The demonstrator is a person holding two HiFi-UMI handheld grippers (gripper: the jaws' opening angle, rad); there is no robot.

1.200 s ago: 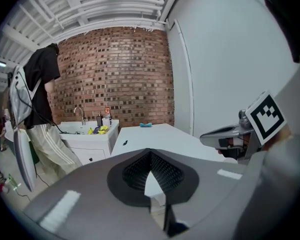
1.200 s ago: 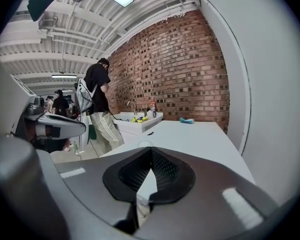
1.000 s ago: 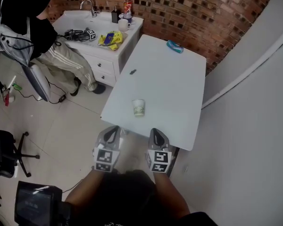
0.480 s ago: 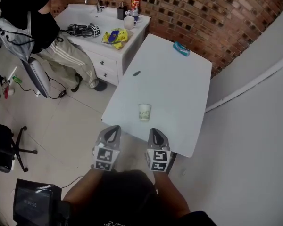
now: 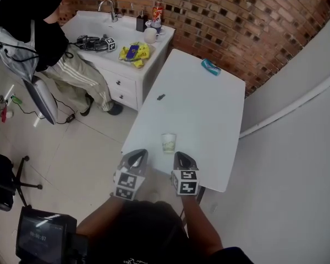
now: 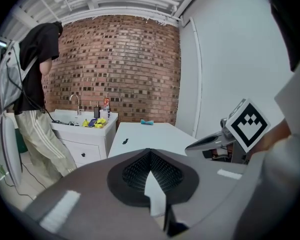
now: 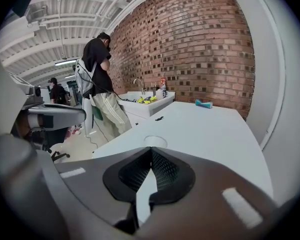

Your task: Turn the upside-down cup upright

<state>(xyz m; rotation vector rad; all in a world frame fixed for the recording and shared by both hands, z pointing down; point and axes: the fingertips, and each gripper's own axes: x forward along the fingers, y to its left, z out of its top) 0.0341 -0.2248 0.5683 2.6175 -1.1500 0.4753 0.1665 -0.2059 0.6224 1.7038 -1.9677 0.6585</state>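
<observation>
A small white paper cup (image 5: 169, 142) with a greenish print stands bottom-up near the front edge of the white table (image 5: 209, 114). In the right gripper view only its flat round end (image 7: 155, 141) shows, just beyond the jaws. My left gripper (image 5: 138, 155) is shut and empty, short of the table's front left corner and to the cup's near left. Its closed tips (image 6: 150, 152) hide the cup in the left gripper view. My right gripper (image 5: 182, 157) is shut and empty over the table's front edge, a little nearer than the cup, with its tips (image 7: 151, 149) pointing at it.
A teal object (image 5: 210, 67) lies at the table's far end and a small dark piece (image 5: 160, 97) near its left edge. A white sink counter (image 5: 118, 43) with yellow packets stands at the back left. A person (image 5: 38, 32) sits beside it. A brick wall runs behind.
Both grippers have moved forward toward the table's front edge and the cup, and a little lower. The cup has not moved on the table.
</observation>
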